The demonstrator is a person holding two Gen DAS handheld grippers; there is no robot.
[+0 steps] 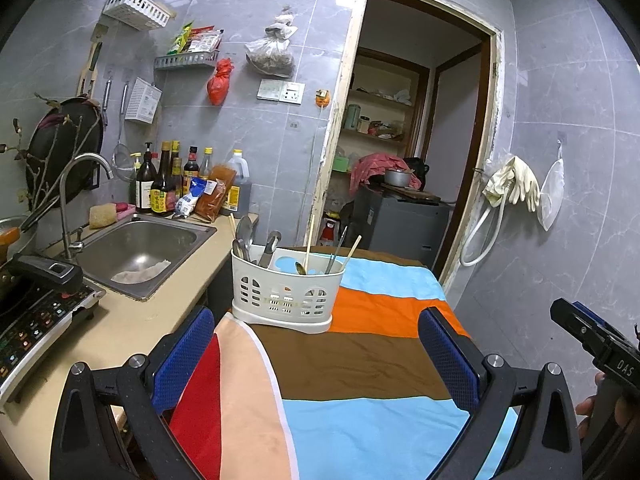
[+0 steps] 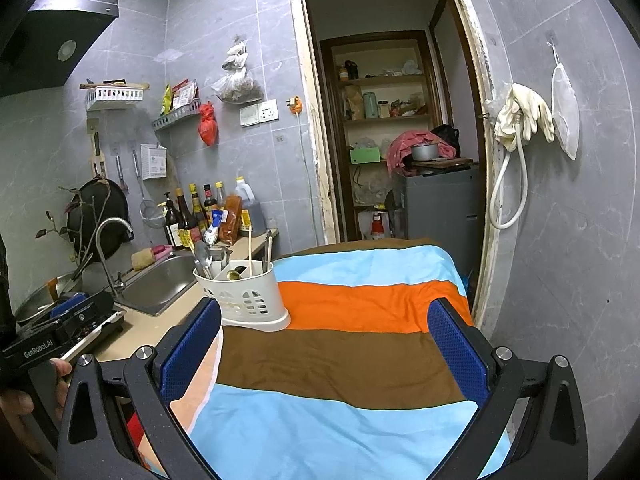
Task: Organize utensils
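White utensil caddy stands on the striped cloth; left tongs and right tongs gape empty

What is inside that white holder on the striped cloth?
The white holder holds metal spoons, chopsticks and other upright utensil handles. Its walls hide their lower ends and the bottom.

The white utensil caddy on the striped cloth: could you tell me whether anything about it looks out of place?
Yes. The white utensil caddy sits at the cloth's left edge, its base slightly overhanging toward the counter. Utensils inside lean at mixed angles. Nothing is spilled.
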